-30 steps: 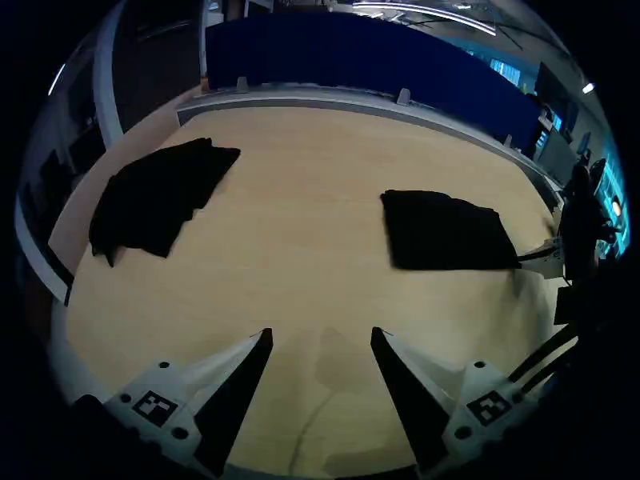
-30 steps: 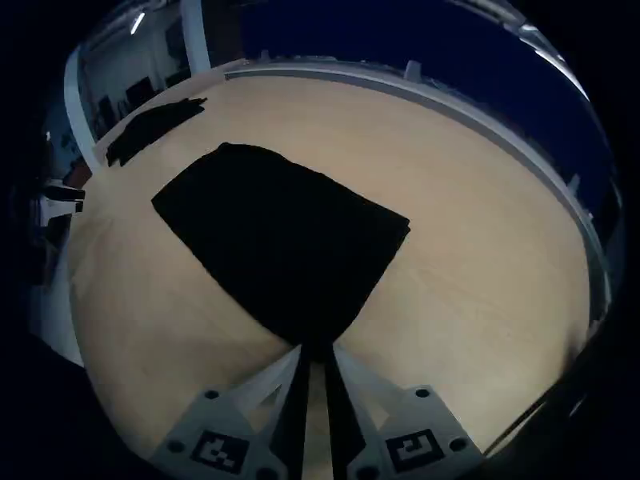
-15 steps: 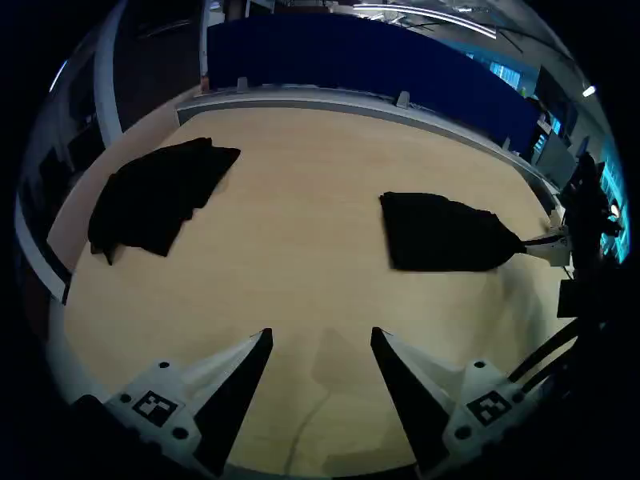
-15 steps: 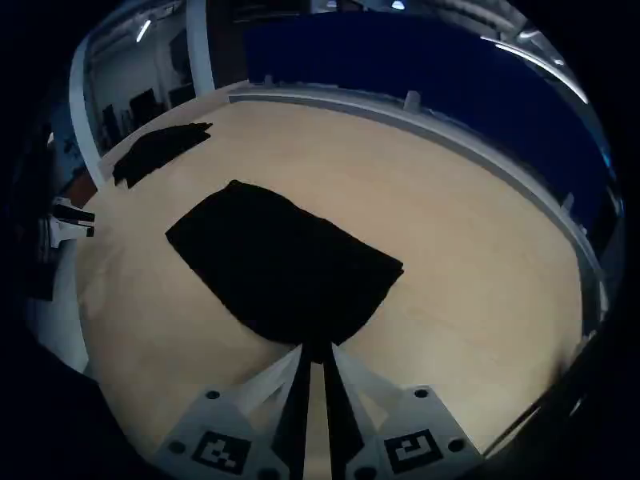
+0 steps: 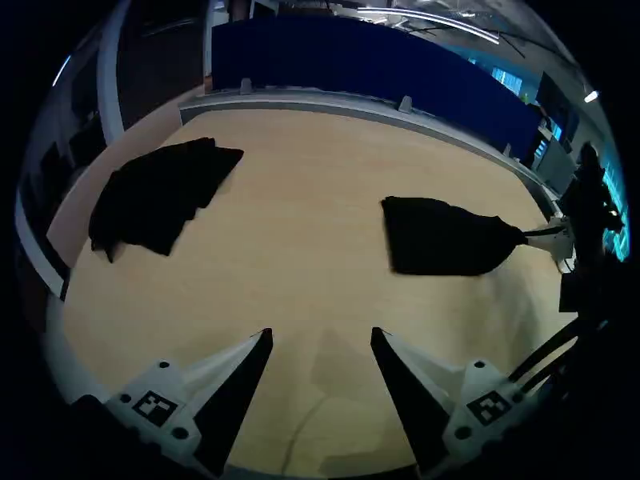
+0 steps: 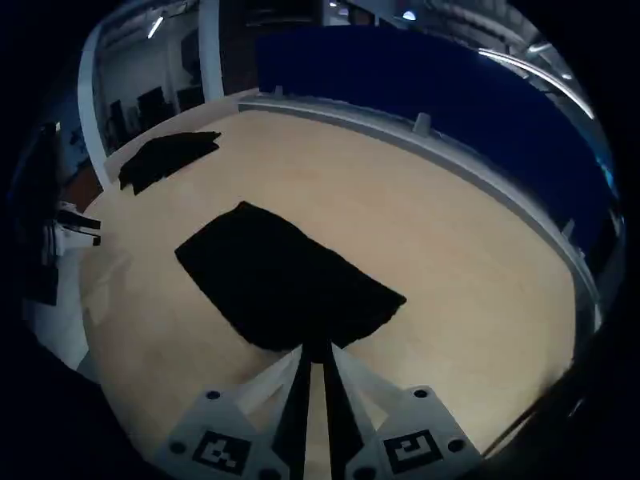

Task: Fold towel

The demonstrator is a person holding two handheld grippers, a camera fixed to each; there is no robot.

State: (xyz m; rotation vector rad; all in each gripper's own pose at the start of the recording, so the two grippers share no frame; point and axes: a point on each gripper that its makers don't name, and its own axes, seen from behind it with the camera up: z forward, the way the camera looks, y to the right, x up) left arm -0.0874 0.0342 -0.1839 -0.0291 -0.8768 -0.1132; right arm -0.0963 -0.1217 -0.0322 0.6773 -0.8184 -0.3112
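Pale wood table bears the towel right of centre, near corner pinched by the right gripper, left gripper spread, empty — lifted by one corner, it could sag and fold crooked.

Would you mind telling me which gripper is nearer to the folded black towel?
Right. The right gripper is shut on the folded black towel at its corner; the left gripper hovers open over the table, well apart from it.

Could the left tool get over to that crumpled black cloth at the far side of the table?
Probably yes: the left tool is open, and only bare table lies between it and the crumpled cloth.
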